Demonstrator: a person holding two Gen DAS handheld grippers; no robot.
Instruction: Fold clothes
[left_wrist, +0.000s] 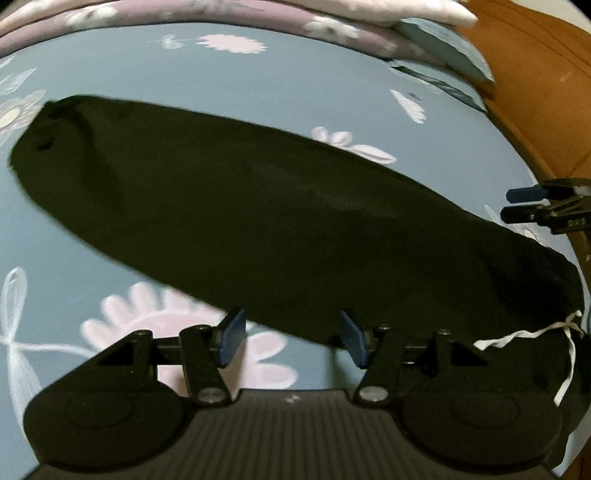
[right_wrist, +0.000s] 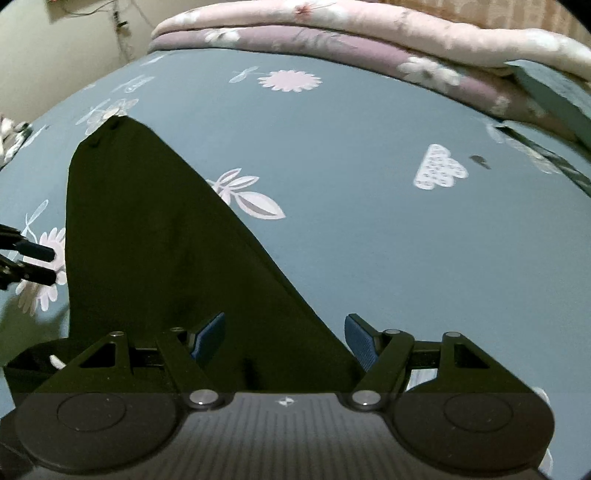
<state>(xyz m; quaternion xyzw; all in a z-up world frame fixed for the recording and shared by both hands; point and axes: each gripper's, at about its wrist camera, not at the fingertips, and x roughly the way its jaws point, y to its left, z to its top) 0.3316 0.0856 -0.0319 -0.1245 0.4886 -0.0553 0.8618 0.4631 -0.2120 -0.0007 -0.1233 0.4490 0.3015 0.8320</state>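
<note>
A long black cloth garment (left_wrist: 258, 218) with a white drawstring (left_wrist: 524, 336) lies folded narrow on the blue flowered bedsheet (left_wrist: 258, 92), running ten to four o'clock. Left tongs (left_wrist: 293, 341) and right tongs (right_wrist: 284, 341) hang spread, empty. Cross folds likely remain.

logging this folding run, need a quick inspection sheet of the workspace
surface: blue flowered bedsheet, smooth.
job's things: black garment lying long and flat on the sheet, white drawstring at its near end.
clutter: folded pink and purple quilts at the far edge, with a blue-grey folded item beside them.
grippers: left gripper open, over the garment's edge; right gripper open, above the garment; neither pressing cloth.
cables: wires on the far wall.
surroundings: brown wooden surface beside the bed.
</note>
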